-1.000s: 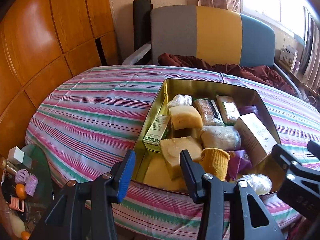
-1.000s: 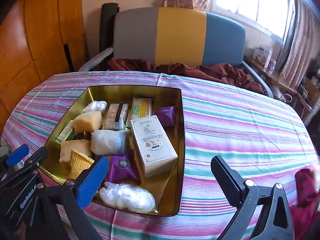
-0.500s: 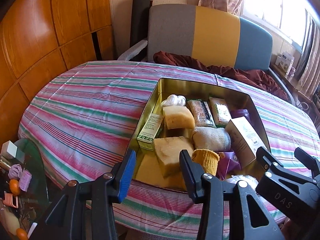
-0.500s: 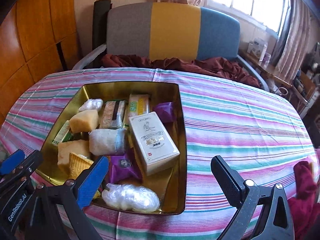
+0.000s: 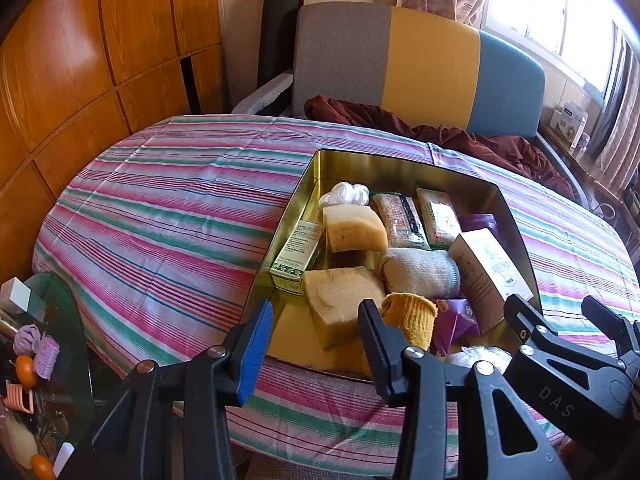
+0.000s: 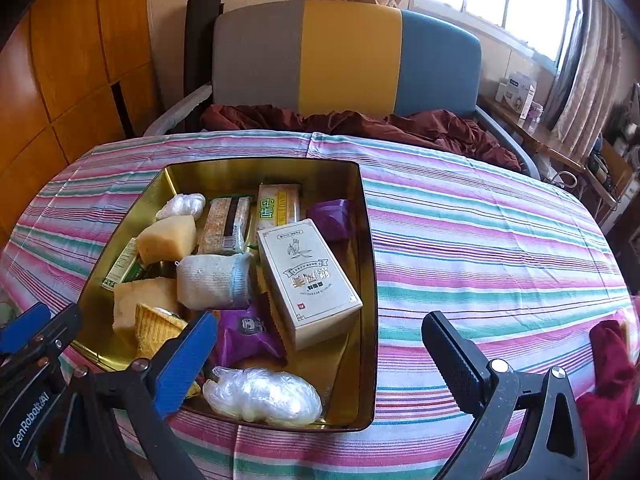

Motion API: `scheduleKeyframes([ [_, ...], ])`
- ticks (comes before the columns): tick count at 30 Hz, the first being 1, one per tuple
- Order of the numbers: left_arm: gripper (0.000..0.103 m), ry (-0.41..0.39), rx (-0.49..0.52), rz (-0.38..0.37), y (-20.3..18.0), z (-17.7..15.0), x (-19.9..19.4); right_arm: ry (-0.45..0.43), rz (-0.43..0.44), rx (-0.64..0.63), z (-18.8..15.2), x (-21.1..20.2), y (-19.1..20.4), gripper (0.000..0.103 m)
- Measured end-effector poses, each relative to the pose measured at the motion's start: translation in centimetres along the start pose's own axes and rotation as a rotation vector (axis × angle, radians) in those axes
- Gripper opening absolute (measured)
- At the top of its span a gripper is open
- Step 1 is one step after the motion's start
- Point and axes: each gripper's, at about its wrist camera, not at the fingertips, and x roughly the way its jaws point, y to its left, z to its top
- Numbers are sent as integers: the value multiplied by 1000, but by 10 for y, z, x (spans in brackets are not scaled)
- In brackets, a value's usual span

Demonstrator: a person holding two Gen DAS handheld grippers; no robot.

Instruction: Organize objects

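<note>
A gold tin (image 5: 308, 184) (image 6: 368, 240) sits on the striped tablecloth, filled with several items: a cream carton (image 6: 308, 280) (image 5: 488, 272), yellow sponges (image 5: 352, 228) (image 6: 168, 238), a rolled white sock (image 6: 214, 282) (image 5: 420, 272), a mustard knit piece (image 5: 410, 316), purple packets (image 6: 246, 330), snack bars (image 6: 228, 224), a green box (image 5: 298, 252) and a clear plastic wad (image 6: 262, 396). My left gripper (image 5: 314, 344) is open and empty at the tin's near left edge. My right gripper (image 6: 320, 356) is open and empty over the tin's near right corner.
The round table (image 5: 160, 208) has a striped cloth. A grey, yellow and blue chair (image 6: 348, 56) with a maroon cloth (image 6: 360, 124) stands behind. A glass side table (image 5: 44, 344) with small items is low on the left. Another maroon cloth (image 6: 608, 384) lies at the right edge.
Both grippers have pulled back and risen slightly, so the tin sits a little farther off and lower in view. Both stay open. Nothing in the tin has moved.
</note>
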Motion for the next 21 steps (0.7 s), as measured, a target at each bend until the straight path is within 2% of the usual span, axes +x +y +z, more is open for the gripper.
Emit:
scheduleKeyframes([
  [21, 44, 19, -9, 15, 0, -2, 6, 4, 2, 2, 0, 5, 0, 103],
])
